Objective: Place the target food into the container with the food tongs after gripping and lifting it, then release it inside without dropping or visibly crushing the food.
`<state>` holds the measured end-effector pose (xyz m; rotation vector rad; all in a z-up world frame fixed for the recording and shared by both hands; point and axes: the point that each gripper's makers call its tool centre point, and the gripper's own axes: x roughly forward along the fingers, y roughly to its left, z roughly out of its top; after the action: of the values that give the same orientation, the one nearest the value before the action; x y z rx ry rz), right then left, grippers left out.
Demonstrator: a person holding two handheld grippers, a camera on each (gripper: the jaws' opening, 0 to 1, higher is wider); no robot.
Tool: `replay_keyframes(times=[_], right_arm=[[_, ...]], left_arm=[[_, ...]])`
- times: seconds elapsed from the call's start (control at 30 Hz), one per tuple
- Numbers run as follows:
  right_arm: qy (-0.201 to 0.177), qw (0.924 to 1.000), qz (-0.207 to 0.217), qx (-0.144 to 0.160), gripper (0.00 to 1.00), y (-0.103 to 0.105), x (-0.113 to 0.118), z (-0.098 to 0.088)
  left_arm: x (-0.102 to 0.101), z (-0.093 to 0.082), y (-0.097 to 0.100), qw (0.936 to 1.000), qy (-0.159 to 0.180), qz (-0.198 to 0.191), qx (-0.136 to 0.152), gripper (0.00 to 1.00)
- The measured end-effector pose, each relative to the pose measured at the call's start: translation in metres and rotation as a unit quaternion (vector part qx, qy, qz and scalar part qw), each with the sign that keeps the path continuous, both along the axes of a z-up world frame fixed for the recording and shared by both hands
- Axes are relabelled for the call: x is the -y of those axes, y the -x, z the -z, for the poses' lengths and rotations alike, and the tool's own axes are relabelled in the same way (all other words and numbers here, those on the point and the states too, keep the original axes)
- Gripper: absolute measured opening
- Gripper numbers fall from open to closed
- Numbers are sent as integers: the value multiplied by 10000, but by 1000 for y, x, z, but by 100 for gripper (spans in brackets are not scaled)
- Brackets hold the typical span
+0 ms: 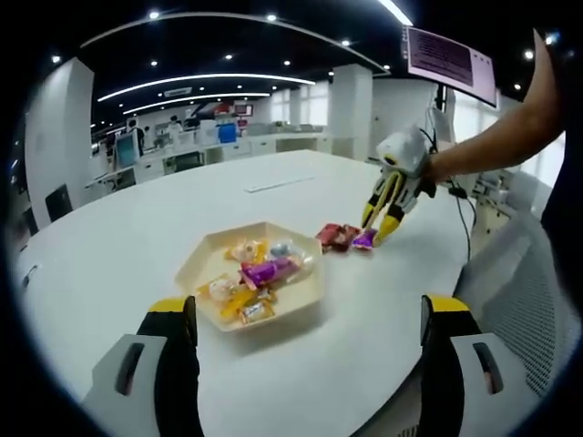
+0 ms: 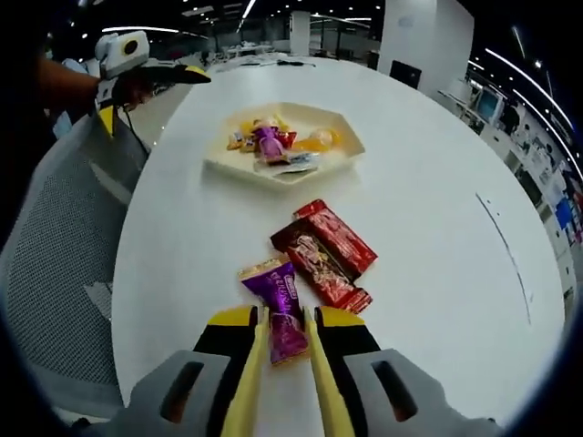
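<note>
Purple foil-wrapped candy (image 2: pixel 281 309) flat on white round table (image 2: pixel 437 237), tail end between narrow yellow jaws of right gripper (image 2: pixel 284 339); contact likely, firm hold cannot tell. Not lifted yet. Just beside: two red snack packets (image 2: pixel 326 253). Cream hexagonal tray (image 2: pixel 346 155) (already holding assorted sweets) well apart, probable drop spot. Left gripper (image 1: pixel 310 320) wide, empty, parked near tray.

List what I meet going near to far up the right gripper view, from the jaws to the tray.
Right gripper → purple candy between its jaws → red snack packets → hexagonal tray of wrapped sweets.
</note>
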<state>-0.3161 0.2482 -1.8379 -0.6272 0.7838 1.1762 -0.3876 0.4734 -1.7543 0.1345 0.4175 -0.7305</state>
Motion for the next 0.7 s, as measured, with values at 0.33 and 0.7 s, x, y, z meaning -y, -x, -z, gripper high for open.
replay_keyframes(times=[0.33,0.7], right_arm=[[158,9998,55,70,22,0,0,-1],[73,9997,197,92,22,-1,-1,-18]], left_arm=[[1,0,0,10000,-2,30,5,99],[1,-2,0,10000,53,22,36,99]])
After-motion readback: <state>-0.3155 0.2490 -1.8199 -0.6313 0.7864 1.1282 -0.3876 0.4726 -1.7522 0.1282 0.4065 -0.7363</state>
